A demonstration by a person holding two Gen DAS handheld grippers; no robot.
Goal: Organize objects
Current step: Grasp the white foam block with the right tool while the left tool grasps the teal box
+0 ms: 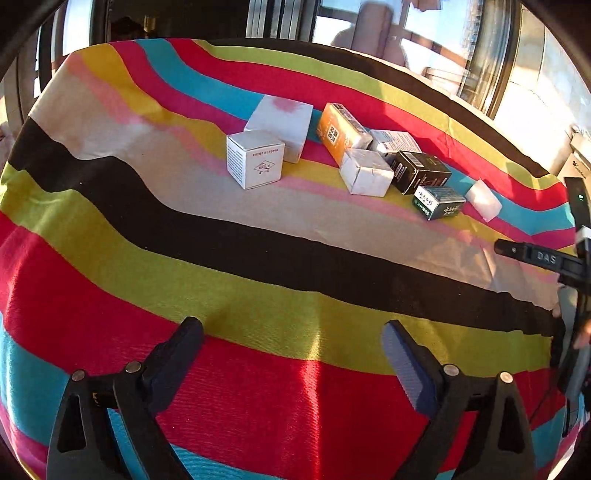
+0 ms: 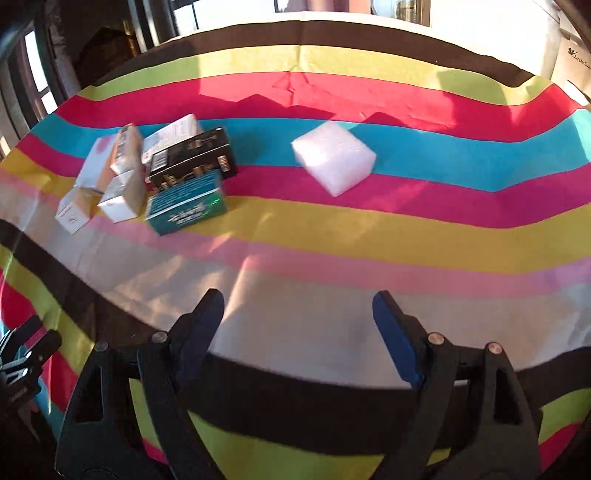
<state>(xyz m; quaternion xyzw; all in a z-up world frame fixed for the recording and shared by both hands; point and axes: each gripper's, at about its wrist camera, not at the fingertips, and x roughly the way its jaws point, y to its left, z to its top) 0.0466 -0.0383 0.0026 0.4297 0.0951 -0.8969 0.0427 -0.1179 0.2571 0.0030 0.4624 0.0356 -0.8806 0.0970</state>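
Observation:
Several small boxes sit grouped on a striped tablecloth point(image 1: 258, 236): a white cube box point(image 1: 255, 158), a larger white box point(image 1: 280, 123), an orange box point(image 1: 341, 129), a white packet point(image 1: 365, 171), a black box point(image 1: 419, 171) and a teal box point(image 1: 439, 202). A white foam block point(image 1: 482, 199) lies apart to their right; in the right wrist view the foam block point(image 2: 332, 162) lies ahead, the teal box point(image 2: 186, 205) and black box point(image 2: 194, 155) to the left. My left gripper point(image 1: 291, 343) is open and empty. My right gripper point(image 2: 297, 314) is open and empty.
The right gripper's body point(image 1: 554, 258) shows at the right edge of the left wrist view. The cloth point(image 2: 332, 258) drapes over the table edges. Windows and a person point(image 1: 373, 33) are behind the table. A white carton point(image 2: 572, 62) stands at far right.

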